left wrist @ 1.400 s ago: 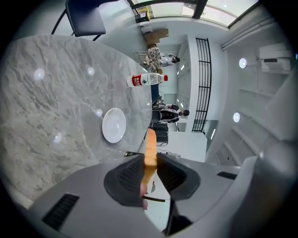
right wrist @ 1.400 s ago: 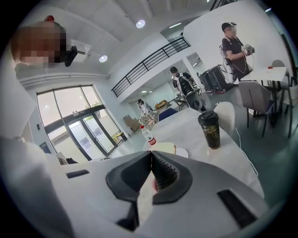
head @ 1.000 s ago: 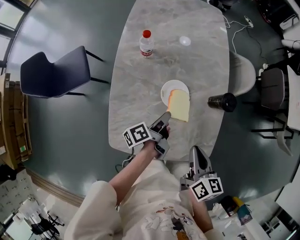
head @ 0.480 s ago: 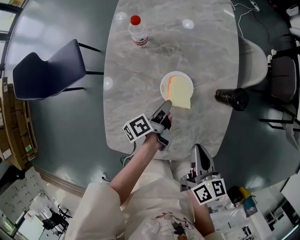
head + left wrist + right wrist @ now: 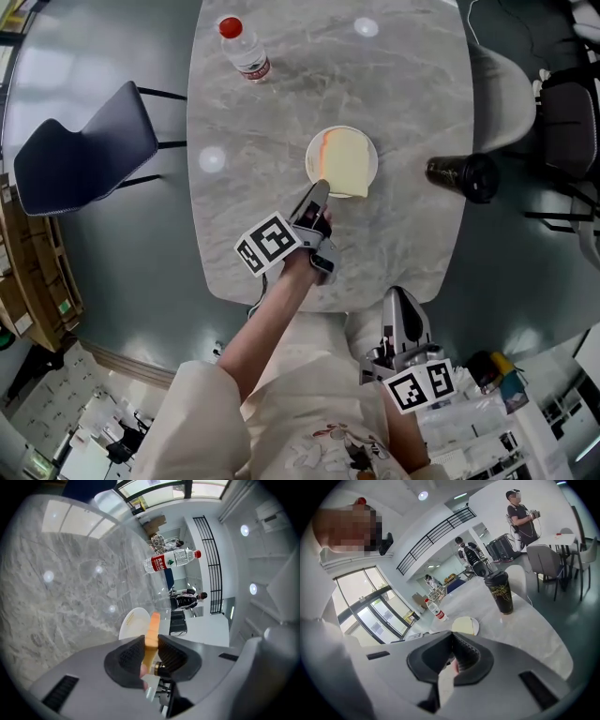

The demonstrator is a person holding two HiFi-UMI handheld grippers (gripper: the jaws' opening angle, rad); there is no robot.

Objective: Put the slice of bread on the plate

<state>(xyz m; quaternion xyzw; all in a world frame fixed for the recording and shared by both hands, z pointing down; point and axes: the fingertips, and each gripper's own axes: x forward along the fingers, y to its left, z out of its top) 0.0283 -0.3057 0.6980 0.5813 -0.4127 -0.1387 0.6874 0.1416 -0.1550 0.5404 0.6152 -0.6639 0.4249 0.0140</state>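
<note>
A pale slice of bread (image 5: 345, 161) with an orange crust lies over the white plate (image 5: 314, 150) and covers most of it. Its near edge sticks out past the rim. My left gripper (image 5: 319, 191) is shut on that near edge. In the left gripper view the bread (image 5: 152, 626) shows edge-on between the pads, with the plate (image 5: 131, 622) just beyond. My right gripper (image 5: 398, 300) hangs near the person's body, off the table's near edge, with its jaws shut on nothing. The right gripper view shows its closed jaws (image 5: 451, 646) and the plate with bread (image 5: 464, 626) farther off.
A water bottle with a red cap (image 5: 242, 47) stands at the far left of the grey marble table (image 5: 253, 178). A black cup (image 5: 459, 175) sits at the right edge. A dark chair (image 5: 80, 155) is left of the table, a light one (image 5: 502, 89) to the right.
The left gripper has carried the bread down and farther in, from the plate's near right rim to over its middle. The right gripper has hardly moved.
</note>
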